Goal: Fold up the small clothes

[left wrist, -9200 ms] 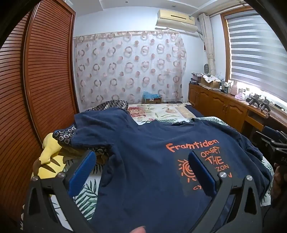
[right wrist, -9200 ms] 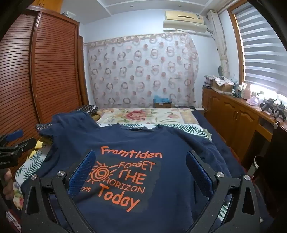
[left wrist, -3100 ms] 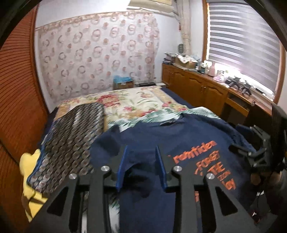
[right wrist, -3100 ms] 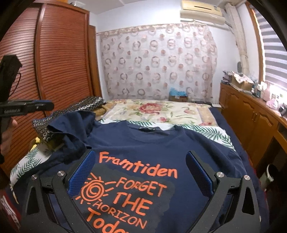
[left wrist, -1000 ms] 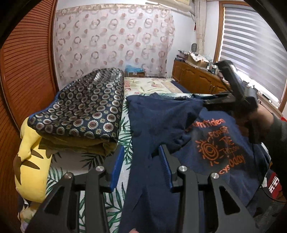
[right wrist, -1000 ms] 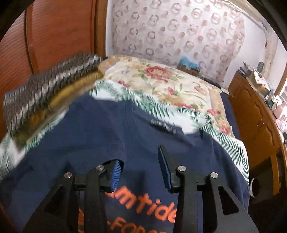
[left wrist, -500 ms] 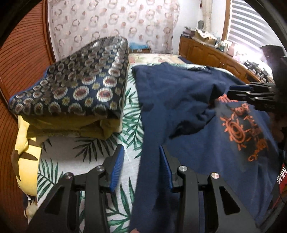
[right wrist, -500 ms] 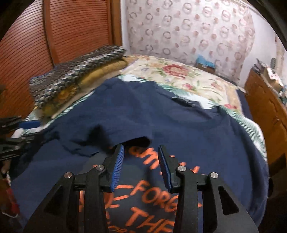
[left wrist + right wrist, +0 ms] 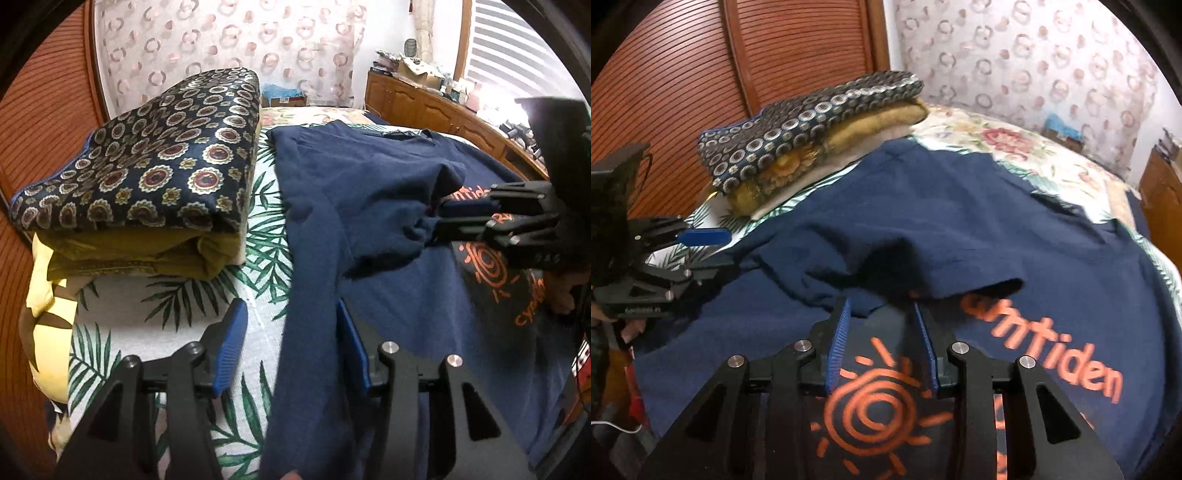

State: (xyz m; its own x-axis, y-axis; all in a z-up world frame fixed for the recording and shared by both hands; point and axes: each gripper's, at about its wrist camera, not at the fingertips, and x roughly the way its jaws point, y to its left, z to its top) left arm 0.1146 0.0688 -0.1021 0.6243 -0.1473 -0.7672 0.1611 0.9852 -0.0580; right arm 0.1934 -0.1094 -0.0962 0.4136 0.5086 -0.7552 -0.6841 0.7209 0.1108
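A navy T-shirt (image 9: 369, 177) (image 9: 960, 206) with an orange print (image 9: 871, 406) lies face up on the bed. Its left sleeve (image 9: 388, 229) (image 9: 849, 258) is folded inward over the chest and held slightly off the cloth. My right gripper (image 9: 881, 306) (image 9: 437, 219) has the sleeve's hem bunched at its fingertips, and its jaws are closing. My left gripper (image 9: 290, 304) (image 9: 713, 251) straddles the shirt's folded left side edge. Its jaws are opening, and the left pad stands clear of the cloth.
A folded patterned quilt (image 9: 155, 162) (image 9: 812, 114) on a mustard blanket sits left of the shirt. A yellow cushion (image 9: 44, 314) lies at the bed's left edge on the leaf-print sheet (image 9: 177, 302). Slatted wardrobe doors (image 9: 701, 74) stand on the left and wooden cabinets (image 9: 424, 107) on the right.
The left pads have spread apart around the shirt's edge. The right gripper has carried the sleeve farther over the chest toward the print, with its pads a little closer together.
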